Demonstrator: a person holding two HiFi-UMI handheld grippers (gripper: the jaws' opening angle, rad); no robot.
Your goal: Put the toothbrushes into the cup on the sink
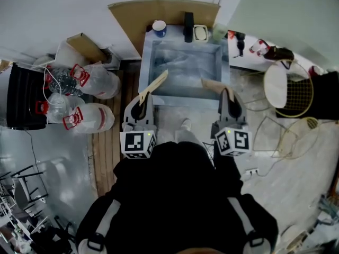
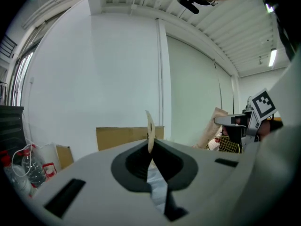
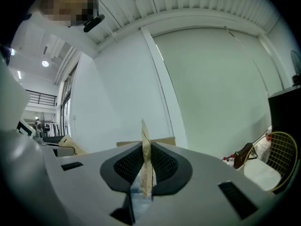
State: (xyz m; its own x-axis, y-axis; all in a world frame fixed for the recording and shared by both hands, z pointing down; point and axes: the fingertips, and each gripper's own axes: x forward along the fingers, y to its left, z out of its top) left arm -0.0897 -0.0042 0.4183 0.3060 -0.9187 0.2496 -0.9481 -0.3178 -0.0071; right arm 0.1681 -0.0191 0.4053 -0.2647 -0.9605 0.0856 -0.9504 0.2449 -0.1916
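Both claws loaded. left gripper (image 1: pixel 141 98) (image 2: pixel 151 150) is clamped on a flat tan toothbrush packet (image 1: pixel 154 85) (image 2: pixel 150 127); the pads pinch its lower end and the rest sticks up and fwd past the tips, angled toward the sink (image 1: pixel 146 62). right gripper (image 1: pixel 229 96) (image 3: pixel 146 163) is clamped the same way on a second tan packet (image 1: pixel 213 84) (image 3: pixel 145 142), held edge-on between the pads, top end poking over the basin's near-right corner. Both packets are at the sink's front edge, not in the basin. Target cup (image 1: pixel 159 28), blue/white, stands upright on the back ledge at the far-left corner, well apart from both packets. Black faucet (image 1: pixel 188 26) is just right of the cup, w/ a white dish (image 1: pixel 201 33) beside it. Cardboard sheet (image 1: pixel 164 8) leans behind the sink. Clear water jugs (image 1: pixel 85 81) are on the floor to the left, a racket (image 1: pixel 297 95) to the right.
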